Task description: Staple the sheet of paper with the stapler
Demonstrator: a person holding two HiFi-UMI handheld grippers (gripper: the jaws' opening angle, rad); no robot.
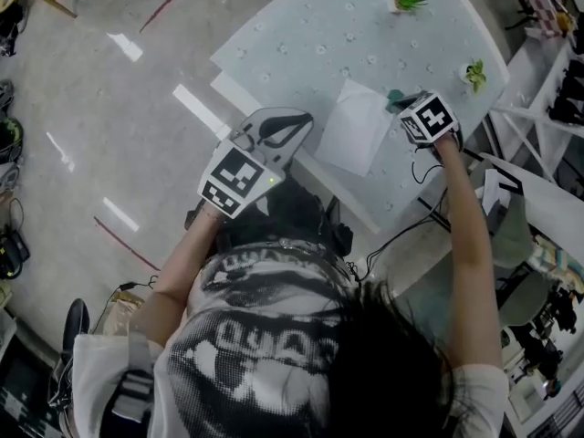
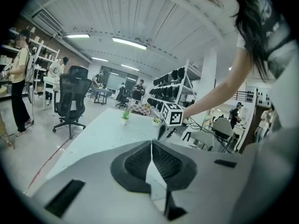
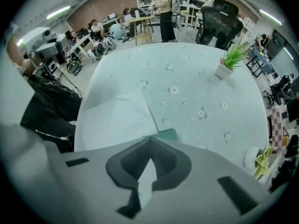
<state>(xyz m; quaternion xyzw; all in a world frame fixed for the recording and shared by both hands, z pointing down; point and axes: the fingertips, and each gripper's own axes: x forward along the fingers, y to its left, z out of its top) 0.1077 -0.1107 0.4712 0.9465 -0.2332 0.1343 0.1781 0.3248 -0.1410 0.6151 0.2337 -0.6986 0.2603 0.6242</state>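
Note:
A white sheet of paper [image 1: 356, 126] lies flat on the pale flowered table [image 1: 301, 35], near its front edge. Just right of the sheet sits a teal stapler [image 1: 394, 99], mostly hidden under my right gripper [image 1: 418, 109]. That gripper points straight down with its jaws shut and empty. In the right gripper view its tips [image 3: 150, 138] hang right over the stapler [image 3: 169, 134], with the paper [image 3: 119, 118] to the left. My left gripper [image 1: 304, 119] hovers at the table's front edge, left of the paper, shut with nothing in it [image 2: 152, 142].
Two small potted plants [image 1: 409, 0] [image 1: 474, 73] stand at the far side and right edge of the table. Cables [image 1: 429, 210] hang off the table's right side. A black office chair [image 2: 70, 97], shelves and several people are on the floor beyond.

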